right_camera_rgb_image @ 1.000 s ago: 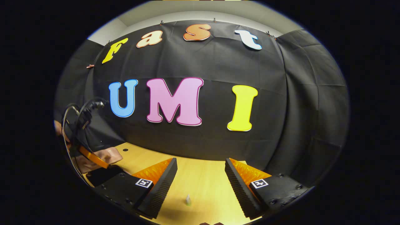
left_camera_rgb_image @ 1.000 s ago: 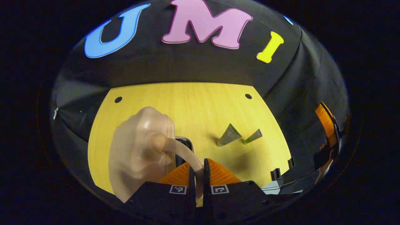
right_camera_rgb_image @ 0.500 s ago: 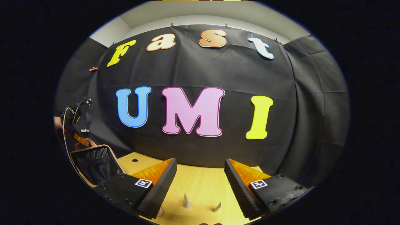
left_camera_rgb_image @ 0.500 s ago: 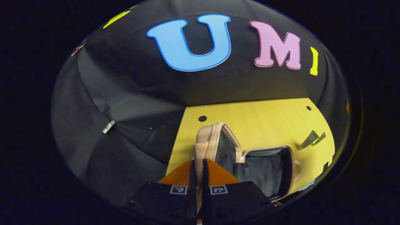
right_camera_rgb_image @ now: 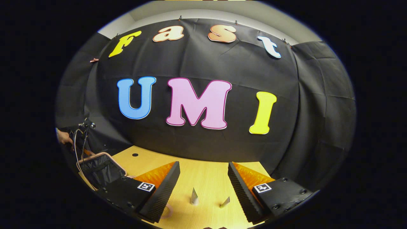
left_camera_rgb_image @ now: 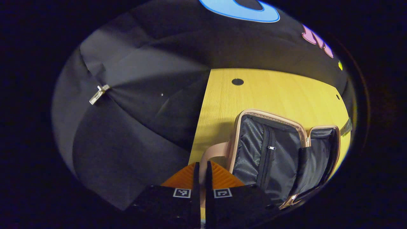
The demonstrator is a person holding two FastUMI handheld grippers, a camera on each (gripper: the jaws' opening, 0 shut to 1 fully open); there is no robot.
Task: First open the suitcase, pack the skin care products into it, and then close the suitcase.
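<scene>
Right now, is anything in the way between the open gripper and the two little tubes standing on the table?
Nothing visible is. In the right gripper view, the right gripper is open, and the two tubes stand on bare table just ahead, between its fingers. The open suitcase sits off to the side.

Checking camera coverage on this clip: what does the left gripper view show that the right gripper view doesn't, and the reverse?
Left gripper view: the left gripper with jaws shut on the handle, plus the lining's zip pull. Right gripper view: the right gripper, jaws open, facing a taller tube and a shorter tube. Both: the open suitcase on the wooden table.
</scene>
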